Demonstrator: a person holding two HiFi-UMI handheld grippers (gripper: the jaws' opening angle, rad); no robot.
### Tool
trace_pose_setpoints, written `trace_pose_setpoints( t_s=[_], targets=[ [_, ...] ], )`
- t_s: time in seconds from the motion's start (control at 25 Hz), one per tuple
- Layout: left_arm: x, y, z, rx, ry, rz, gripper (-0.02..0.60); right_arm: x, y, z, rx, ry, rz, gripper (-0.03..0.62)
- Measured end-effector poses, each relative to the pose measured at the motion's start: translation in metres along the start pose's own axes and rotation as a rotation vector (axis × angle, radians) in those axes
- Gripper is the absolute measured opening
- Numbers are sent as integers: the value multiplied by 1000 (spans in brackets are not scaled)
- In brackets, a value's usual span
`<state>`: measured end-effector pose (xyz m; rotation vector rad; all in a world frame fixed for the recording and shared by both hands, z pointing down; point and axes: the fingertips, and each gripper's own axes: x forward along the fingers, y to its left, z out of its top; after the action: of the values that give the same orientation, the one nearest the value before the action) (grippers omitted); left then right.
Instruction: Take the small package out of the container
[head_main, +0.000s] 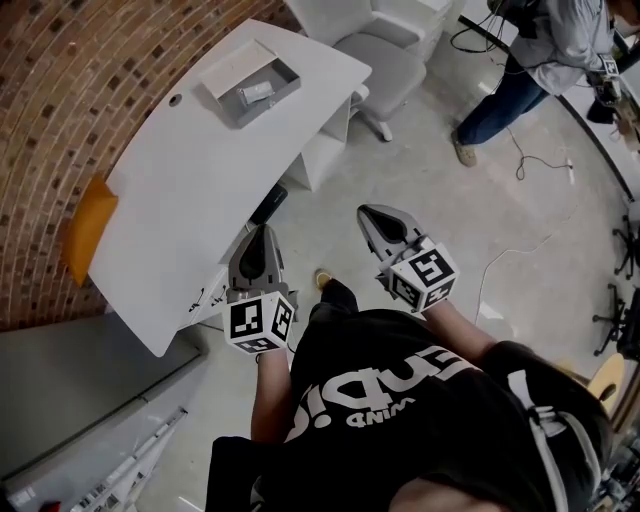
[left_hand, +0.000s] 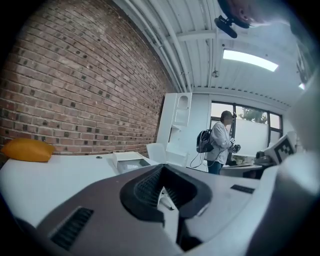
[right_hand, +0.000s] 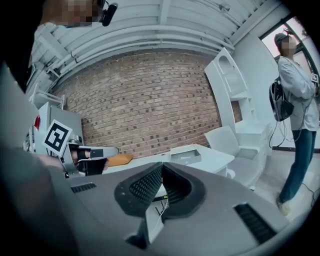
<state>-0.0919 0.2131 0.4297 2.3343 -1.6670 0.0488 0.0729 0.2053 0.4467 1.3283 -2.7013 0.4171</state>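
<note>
Left gripper (head_main: 262, 235), jaws pressed together, nothing held, right gripper (head_main: 374, 215) just beside it, likewise closed and empty, grey container (head_main: 228, 62) well ahead of both, on white table (head_main: 190, 190), small package (head_main: 256, 94) inside container.

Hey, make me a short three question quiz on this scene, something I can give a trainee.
1. True or false: the left gripper holds the small package.
2. Where does the container sit? A on the floor; B on the white table; C on a chair.
3. Fill in: the jaws of the right gripper are ___.
Key: 1 false; 2 B; 3 shut.
</note>
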Motion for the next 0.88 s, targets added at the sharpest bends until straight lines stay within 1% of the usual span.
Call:
trace_pose_setpoints(
  t_s=[0.24,0.48,0.64,0.88],
  targets=[
    [25,22,13,1,8,-27,5,31,-5,12,3,-4,-22,0],
    [41,37,21,9,2,-59,5,51,-11,13,10,-6,-61,0],
    [52,46,19,-12,13,-68,5,63,-13,13,18,4,-71,0],
    [74,58,23,-21,18,-80,5,84,-26,15,29,10,-84,0]
  ],
)
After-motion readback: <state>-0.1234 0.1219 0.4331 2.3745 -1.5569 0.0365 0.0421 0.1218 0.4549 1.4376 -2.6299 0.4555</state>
